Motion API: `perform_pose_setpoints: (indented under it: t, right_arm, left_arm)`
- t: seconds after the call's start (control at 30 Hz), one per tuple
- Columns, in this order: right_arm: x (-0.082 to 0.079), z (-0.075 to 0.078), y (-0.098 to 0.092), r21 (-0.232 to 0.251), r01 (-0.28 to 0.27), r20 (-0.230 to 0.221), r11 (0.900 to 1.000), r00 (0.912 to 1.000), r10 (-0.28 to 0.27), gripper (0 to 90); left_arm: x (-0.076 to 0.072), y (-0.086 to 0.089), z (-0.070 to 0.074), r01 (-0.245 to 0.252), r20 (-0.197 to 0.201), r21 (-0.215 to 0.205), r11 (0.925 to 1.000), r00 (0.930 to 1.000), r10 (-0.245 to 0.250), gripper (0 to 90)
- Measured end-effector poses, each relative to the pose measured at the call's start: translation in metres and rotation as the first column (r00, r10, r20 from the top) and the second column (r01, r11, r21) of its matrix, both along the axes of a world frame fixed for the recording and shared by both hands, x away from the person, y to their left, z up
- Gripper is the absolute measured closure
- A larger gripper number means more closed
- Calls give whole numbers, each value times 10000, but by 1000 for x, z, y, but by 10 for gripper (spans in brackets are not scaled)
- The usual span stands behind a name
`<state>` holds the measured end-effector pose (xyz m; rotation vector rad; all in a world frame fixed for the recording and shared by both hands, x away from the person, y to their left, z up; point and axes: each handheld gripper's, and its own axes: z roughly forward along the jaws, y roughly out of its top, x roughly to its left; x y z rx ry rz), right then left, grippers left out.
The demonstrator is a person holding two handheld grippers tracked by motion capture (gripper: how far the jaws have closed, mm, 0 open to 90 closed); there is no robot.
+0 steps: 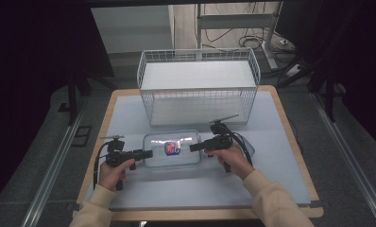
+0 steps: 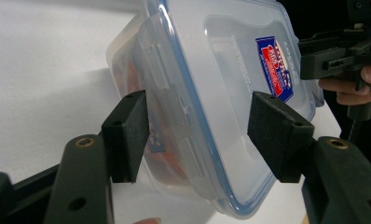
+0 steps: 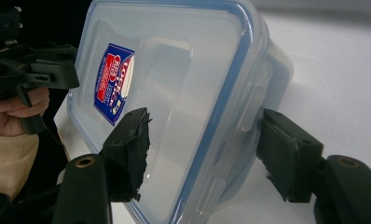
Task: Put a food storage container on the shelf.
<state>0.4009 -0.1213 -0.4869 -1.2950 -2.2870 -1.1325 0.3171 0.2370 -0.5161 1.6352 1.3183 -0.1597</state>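
- Currently, left gripper point(image 1: 147, 153) sits at 9 o'clock of the clear lidded container point(image 1: 172, 163); in the left gripper view one pad point(image 2: 127, 133) is under the box, the other point(image 2: 277, 130) over the lid, both touching, pinching that end.
- Container lies flat on the table point(image 1: 129, 113), centre-front, blue-red label point(image 1: 172, 148) up, white wire basket point(image 1: 198, 85) at its 12 o'clock, near but apart.
- Right gripper point(image 1: 195, 146) at 3 o'clock of the container; its pads clamp the opposite end, lid and base.
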Motion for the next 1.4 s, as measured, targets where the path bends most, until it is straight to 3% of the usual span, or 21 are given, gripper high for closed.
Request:
perform_pose_setpoints:
  t: [0.1, 0.17, 0.7, 1.03, 1.2, 1.4]
  right_arm:
    - [-3, 1, -3, 117, -87, 122, 9999, 9999, 85, 397]
    - [-5, 1, -5, 159, -105, 144, 9998, 9998, 103, 406]
    - [-12, 2, -13, 710, 89, 177, 9974, 9998, -102, 492]
    - [-17, 6, -14, 768, 81, 727, 9970, 9973, -137, 501]
    - [-17, 17, -19, 1026, 92, 1104, 9947, 9937, -205, 506]
    - [-18, 28, -21, 1012, 48, 1510, 9949, 9883, -201, 506]
  left_arm:
    - [1, -3, -3, 323, -203, -167, 9993, 9993, -327, 349]
    - [-1, -6, 0, 157, 1, 70, 9999, 9999, -157, 353]
    - [-8, -3, 6, -32, 203, 22, 10000, 9998, 32, 433]
    - [-10, -4, 10, -109, 373, 56, 9999, 9992, 106, 452]
    - [-10, -7, 25, -93, 841, 253, 9996, 9964, 71, 456]
    - [-8, -10, 32, -19, 1025, 231, 9997, 9947, -4, 458]
